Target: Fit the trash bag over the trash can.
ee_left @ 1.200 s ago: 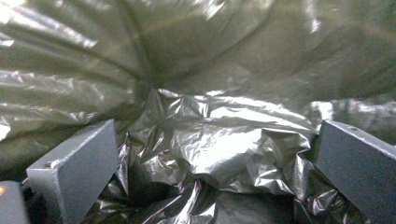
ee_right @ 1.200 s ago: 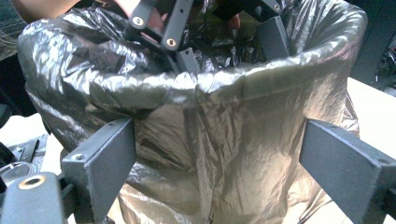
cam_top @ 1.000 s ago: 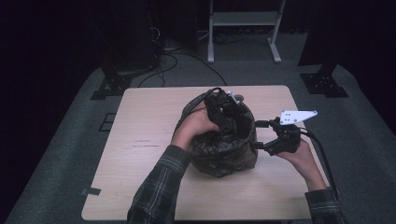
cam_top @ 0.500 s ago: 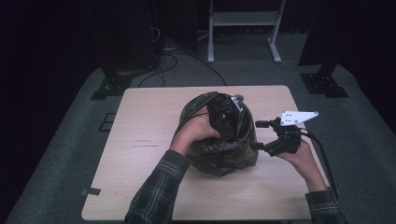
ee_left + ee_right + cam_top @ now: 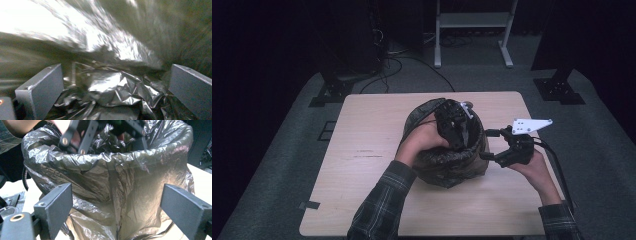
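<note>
A dark, crinkled plastic bag (image 5: 447, 167) stands open-mouthed in the middle of the wooden table (image 5: 362, 150). My left gripper (image 5: 457, 127) reaches down into its mouth from the left. In the left gripper view its jaws are wide apart, so the left gripper (image 5: 113, 67) is open over the shiny folds of the bag's inside (image 5: 112, 87), holding nothing. My right gripper (image 5: 487, 144) sits just off the bag's right side. The right gripper (image 5: 116, 187) is open, its jaws spread on either side of the bag wall (image 5: 130, 175) without pinching it. The left gripper (image 5: 100, 130) shows above the rim.
The table stands on a grey floor mat (image 5: 277, 165). Behind it are a white stand's legs (image 5: 472, 45), loose cables (image 5: 402, 65) and black stand bases (image 5: 559, 90). Bare tabletop lies left of the bag and in front of it.
My left gripper has sunk a little deeper into the bag's mouth. The right gripper has stayed beside the bag, still open.
</note>
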A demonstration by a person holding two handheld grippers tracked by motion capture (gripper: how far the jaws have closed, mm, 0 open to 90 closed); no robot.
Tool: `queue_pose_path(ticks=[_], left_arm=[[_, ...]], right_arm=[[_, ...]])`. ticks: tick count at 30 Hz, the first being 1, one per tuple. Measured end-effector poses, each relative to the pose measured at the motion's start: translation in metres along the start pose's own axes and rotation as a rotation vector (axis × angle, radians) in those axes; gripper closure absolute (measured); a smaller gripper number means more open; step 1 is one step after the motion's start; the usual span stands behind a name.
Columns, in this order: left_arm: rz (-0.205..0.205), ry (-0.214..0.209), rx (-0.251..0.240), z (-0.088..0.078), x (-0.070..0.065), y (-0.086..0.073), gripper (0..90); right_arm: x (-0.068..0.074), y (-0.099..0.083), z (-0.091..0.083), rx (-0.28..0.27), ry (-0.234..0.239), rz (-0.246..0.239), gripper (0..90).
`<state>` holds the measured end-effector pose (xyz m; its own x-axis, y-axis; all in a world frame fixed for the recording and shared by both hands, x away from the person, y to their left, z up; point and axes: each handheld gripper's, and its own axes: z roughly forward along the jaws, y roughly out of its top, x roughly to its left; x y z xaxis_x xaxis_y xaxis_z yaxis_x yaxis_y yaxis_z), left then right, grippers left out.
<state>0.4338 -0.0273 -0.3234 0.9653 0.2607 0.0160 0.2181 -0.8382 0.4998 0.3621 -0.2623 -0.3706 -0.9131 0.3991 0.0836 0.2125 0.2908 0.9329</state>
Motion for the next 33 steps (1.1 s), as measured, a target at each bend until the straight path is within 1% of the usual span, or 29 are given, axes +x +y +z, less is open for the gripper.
queue_pose_path(ticks=[3, 5, 8, 10, 11, 13, 15, 19, 23, 27, 29, 33], left_arm=[[-0.015, 0.012, -0.067, -0.014, 0.002, -0.001, 0.0], [-0.022, 0.008, -0.106, -0.023, 0.001, -0.004, 0.0], [-0.017, 0.005, -0.153, -0.037, 0.000, -0.008, 0.0], [-0.019, 0.006, -0.197, -0.047, -0.003, -0.012, 0.0], [-0.015, -0.002, -0.212, -0.052, -0.004, -0.014, 0.0], [-0.014, 0.000, -0.248, -0.060, -0.007, -0.020, 0.0], [-0.008, -0.002, -0.266, -0.068, -0.009, -0.026, 0.0], [-0.016, 0.005, -0.320, -0.081, -0.014, -0.042, 0.0], [-0.018, 0.028, -0.352, -0.093, -0.018, -0.061, 0.0], [-0.017, 0.052, -0.369, -0.105, -0.025, -0.083, 0.0], [-0.027, 0.067, -0.394, -0.110, -0.028, -0.095, 0.0], [-0.042, 0.093, -0.430, -0.121, -0.036, -0.120, 0.0]], right_arm=[[0.000, 0.001, -0.001, -0.002, -0.003, -0.001, 9.7], [0.000, 0.001, -0.002, 0.005, -0.008, -0.002, 9.7], [0.001, 0.001, -0.003, 0.011, -0.013, 0.001, 9.7], [0.001, 0.001, -0.005, 0.019, -0.020, -0.004, 9.7], [0.001, 0.001, -0.005, 0.023, -0.024, 0.001, 9.7], [0.002, 0.001, -0.007, 0.036, -0.035, 0.002, 9.7], [0.003, 0.000, -0.009, 0.054, -0.047, -0.001, 9.7], [0.004, -0.004, -0.013, 0.071, -0.064, 0.012, 9.7], [0.006, -0.009, -0.017, 0.100, -0.084, 0.014, 9.7], [0.008, -0.016, -0.023, 0.115, -0.103, 0.022, 9.7], [0.009, -0.020, -0.027, 0.123, -0.114, 0.024, 9.7], [0.011, -0.030, -0.033, 0.140, -0.132, 0.034, 9.6]])
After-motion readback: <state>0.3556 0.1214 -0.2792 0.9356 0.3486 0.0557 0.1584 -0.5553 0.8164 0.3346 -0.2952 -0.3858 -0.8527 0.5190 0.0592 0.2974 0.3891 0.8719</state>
